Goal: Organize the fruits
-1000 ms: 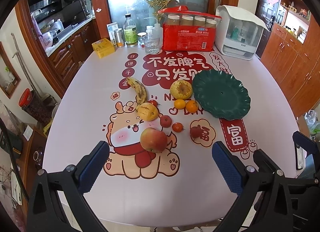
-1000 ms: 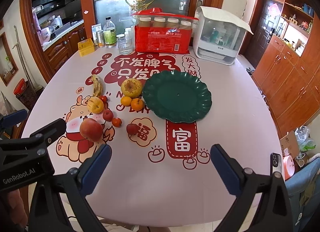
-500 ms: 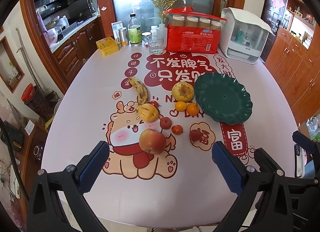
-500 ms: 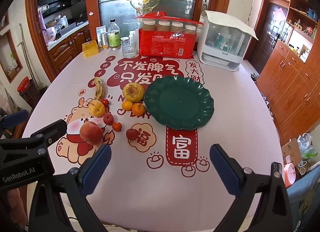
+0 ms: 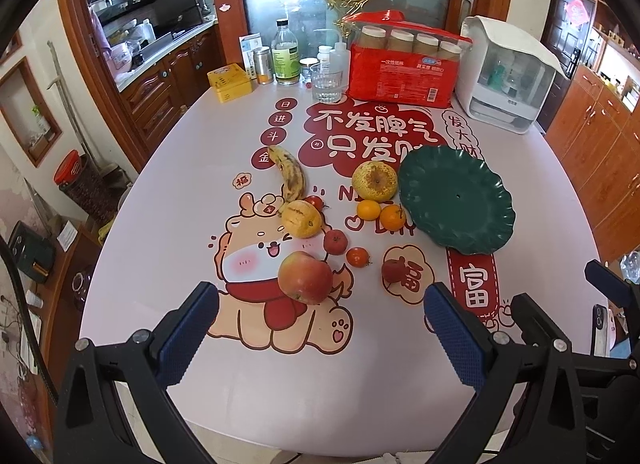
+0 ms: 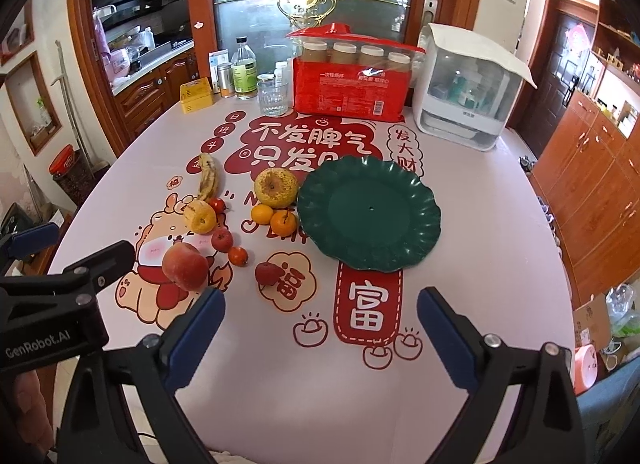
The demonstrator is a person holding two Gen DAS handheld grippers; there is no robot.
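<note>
A dark green scalloped plate [image 5: 456, 199] [image 6: 370, 211] lies bare on the printed table. To its left lie loose fruits: a big red apple [image 5: 306, 278] [image 6: 185, 267], a spotted banana [image 5: 289, 177] [image 6: 208, 177], a yellow pear [image 5: 375, 181] [image 6: 276, 187], a small yellow fruit [image 5: 302, 219], two oranges [image 5: 380, 213] [image 6: 274, 217] and several small red fruits [image 5: 336, 242]. My left gripper [image 5: 320, 328] hangs open just in front of the apple. My right gripper [image 6: 320, 328] hangs open nearer the table's front edge, before the plate, holding nothing.
Along the table's far edge stand a red pack of jars [image 5: 402, 65], a white appliance [image 5: 508, 75], a drinking glass [image 5: 327, 81], bottles [image 5: 286, 53] and a yellow box [image 5: 229, 81]. Wooden cabinets [image 6: 600, 183] line the right side. The left gripper's body [image 6: 52, 304] shows at the right view's lower left.
Both grippers have drifted slightly closer over the table, so the fruits and plate sit a little lower in view. Both stay open; nothing on the table has moved.
</note>
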